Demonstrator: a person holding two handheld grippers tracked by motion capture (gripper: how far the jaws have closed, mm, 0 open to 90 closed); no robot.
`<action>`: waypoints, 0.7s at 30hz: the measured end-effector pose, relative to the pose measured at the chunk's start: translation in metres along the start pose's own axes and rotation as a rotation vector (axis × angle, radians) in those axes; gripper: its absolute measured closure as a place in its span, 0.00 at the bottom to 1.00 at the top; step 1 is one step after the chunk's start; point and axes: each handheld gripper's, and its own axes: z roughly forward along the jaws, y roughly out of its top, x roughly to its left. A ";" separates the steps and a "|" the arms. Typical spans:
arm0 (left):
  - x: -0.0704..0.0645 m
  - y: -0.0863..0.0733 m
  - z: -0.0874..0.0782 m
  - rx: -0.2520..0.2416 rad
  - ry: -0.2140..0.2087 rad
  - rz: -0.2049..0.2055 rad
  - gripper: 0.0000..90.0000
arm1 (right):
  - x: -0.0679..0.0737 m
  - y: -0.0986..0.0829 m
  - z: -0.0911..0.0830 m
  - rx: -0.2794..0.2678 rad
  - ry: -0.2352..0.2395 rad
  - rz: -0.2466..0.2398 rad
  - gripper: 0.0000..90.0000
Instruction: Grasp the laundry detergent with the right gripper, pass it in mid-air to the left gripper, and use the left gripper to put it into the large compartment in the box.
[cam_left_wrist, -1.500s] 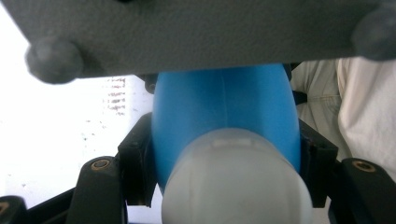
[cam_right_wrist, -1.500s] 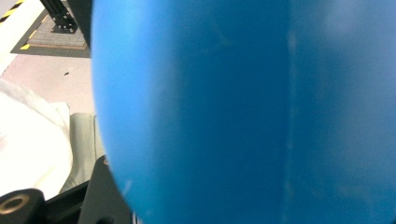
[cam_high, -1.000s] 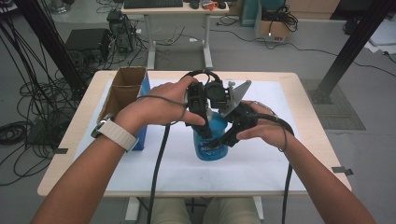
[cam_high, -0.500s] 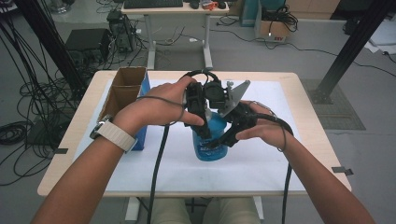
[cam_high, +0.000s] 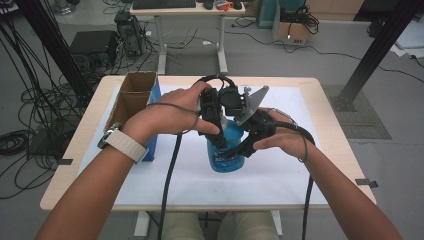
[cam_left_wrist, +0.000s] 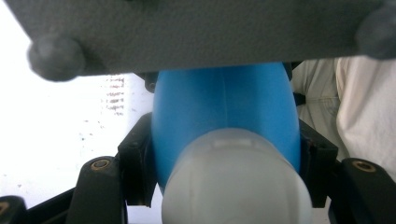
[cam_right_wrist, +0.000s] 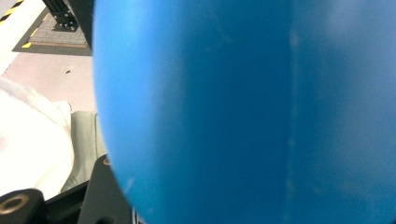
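Observation:
A blue bottle (cam_high: 227, 152) with a whitish cap stands on the white mat (cam_high: 285, 175) at the table's middle. My left gripper (cam_high: 219, 140) comes down on its top from above, held by the left hand. In the left gripper view the cap (cam_left_wrist: 236, 179) and the blue body (cam_left_wrist: 224, 107) sit tight between my black jaws, shut on the cap end. My right gripper (cam_high: 239, 150) clamps the bottle's body from the right. In the right gripper view the blue wall (cam_right_wrist: 243, 107) is pressed close to the camera, and one finger (cam_right_wrist: 100, 196) shows at lower left.
An open cardboard box (cam_high: 131, 97) with a blue side stands on the table's left part. The grey plate (cam_high: 252, 102) of the right gripper rises beside the left gripper. Cables trail from both grippers over the front edge. Desks and cables lie on the floor behind.

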 end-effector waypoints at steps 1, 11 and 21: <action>0.000 0.000 0.000 0.001 0.001 0.001 0.42 | 0.000 0.000 0.000 -0.002 0.002 0.002 0.48; 0.001 0.001 0.000 -0.001 0.001 0.005 0.41 | -0.002 -0.001 0.000 0.002 -0.015 -0.015 0.48; 0.000 0.001 0.001 -0.002 -0.002 0.003 0.41 | 0.000 -0.001 0.000 -0.005 0.002 0.004 0.48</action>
